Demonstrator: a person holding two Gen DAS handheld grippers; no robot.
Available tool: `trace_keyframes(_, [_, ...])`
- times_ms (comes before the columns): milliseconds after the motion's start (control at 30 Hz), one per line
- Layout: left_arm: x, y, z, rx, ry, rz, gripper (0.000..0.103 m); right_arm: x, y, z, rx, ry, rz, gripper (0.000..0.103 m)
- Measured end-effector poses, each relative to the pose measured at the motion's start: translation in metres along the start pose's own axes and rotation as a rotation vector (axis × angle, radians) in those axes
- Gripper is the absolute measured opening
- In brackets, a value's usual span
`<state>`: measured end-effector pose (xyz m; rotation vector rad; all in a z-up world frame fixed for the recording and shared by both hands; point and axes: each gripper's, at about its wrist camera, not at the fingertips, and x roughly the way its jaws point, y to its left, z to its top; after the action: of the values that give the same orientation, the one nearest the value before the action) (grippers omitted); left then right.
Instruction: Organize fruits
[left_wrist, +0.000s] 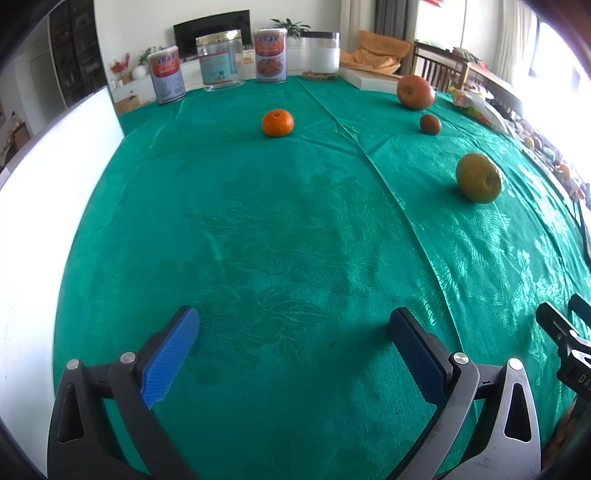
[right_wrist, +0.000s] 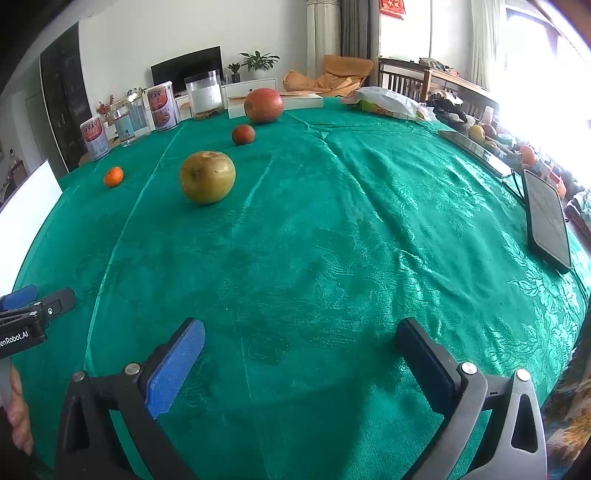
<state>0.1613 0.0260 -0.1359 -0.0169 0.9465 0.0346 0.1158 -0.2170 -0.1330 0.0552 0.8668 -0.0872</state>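
— Why are both grippers sitting so low and near the front of the desk (left_wrist: 258, 240)?

— I think they are getting ready. The left gripper (left_wrist: 293, 332) is wide open and holding nothing. The right gripper (right_wrist: 299, 343) is wide open and empty too, so a round fruit could fit between the pads.

— Where are the fruits waiting?

— All far ahead on the green cloth, well apart from each other. From the left gripper, the little orange (left_wrist: 277, 123) is sitting almost straight ahead. From the right gripper, the yellow-green pear (right_wrist: 207, 177) is the nearest, ahead and to the left. Behind it, the small brown fruit (right_wrist: 243, 134) and the big red apple (right_wrist: 263, 105) are lying near the jars (right_wrist: 205, 95) at the back.

— So nothing is being touched?

— Nothing yet.
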Motion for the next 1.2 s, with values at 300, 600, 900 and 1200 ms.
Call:
trace_keyframes(300, [0.0003, 0.0002, 0.0001, -0.001, 0.0, 0.0, 0.103, -0.0024, -0.003, -0.0005, 0.025, -0.018, 0.021, 0.103])
trace_keyframes(600, [0.0004, 0.0003, 0.0, -0.001, -0.001, 0.0, 0.103, -0.0043, -0.0049, -0.0017, 0.046, -0.025, 0.025, 0.103])
trace_keyframes(900, [0.0007, 0.0004, -0.0002, -0.001, -0.002, 0.0, 0.103, -0.0036, -0.0041, -0.0026, 0.041, -0.018, 0.015, 0.103])
trace_keyframes(1200, [0.0008, 0.0004, -0.0001, -0.002, -0.002, 0.0, 0.103, -0.0005, 0.0004, -0.0015, 0.028, -0.001, -0.016, 0.103])
